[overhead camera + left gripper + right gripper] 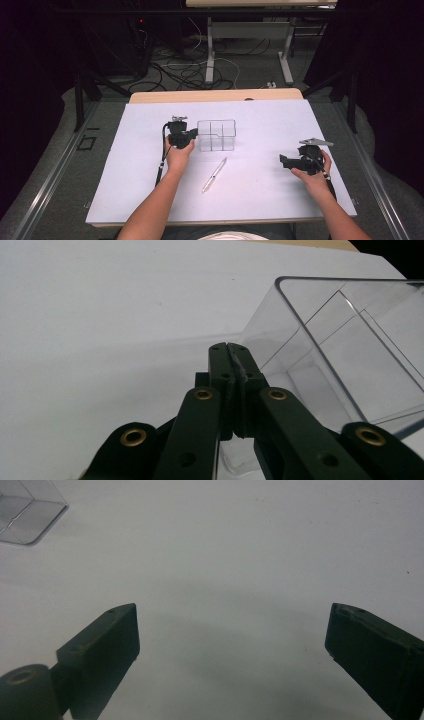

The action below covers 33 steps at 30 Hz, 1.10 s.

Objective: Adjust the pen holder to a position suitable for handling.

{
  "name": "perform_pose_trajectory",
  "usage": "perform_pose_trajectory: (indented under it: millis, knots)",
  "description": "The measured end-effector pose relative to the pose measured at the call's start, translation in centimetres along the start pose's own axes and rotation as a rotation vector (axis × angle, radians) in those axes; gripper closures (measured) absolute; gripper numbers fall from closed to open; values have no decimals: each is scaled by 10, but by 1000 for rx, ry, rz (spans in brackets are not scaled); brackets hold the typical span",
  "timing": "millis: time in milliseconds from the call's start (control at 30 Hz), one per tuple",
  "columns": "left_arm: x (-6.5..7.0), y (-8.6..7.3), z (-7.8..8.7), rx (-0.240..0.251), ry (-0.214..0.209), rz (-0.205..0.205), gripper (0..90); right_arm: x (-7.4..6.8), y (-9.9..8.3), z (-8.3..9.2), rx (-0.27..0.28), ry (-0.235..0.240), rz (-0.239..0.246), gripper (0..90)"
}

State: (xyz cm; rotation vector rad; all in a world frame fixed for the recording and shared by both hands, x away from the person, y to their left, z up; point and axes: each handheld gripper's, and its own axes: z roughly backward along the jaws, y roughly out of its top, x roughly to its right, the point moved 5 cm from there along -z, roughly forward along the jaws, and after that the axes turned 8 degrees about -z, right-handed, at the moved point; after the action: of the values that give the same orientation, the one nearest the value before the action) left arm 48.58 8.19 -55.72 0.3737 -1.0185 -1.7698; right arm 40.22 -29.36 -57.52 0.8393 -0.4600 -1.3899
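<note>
The left hand-held gripper [231, 347], clamped on the clear box's [216, 135] wall, needed steadying while the right hand-held gripper [232, 640], gaping empty, fetched the pen [214, 175]

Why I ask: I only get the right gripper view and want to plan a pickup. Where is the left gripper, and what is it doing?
Observer: The left gripper has its jaws shut, right at the left wall of the clear divided box. I cannot tell whether it pinches that wall.
Operator: Is there anything that my open right gripper could pick up?
Observer: Yes. A pen lies on the white table, on the near side of the box, between the two grippers and touching neither.
</note>
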Motion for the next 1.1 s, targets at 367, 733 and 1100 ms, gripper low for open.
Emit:
perform_pose_trajectory:
  millis: [367, 733, 1100]
  knots:
    - [3, 0, -4, -25, -8, -30, 900, 1, 0, 0, 0, 0, 4, 69]
    - [2, -2, 6, -23, -34, -37, 810, -1, 1, 3, 9, 3, -5, 69]
    - [-6, -6, 26, -14, -70, -11, 676, -6, 3, 2, 15, 12, 5, 69]
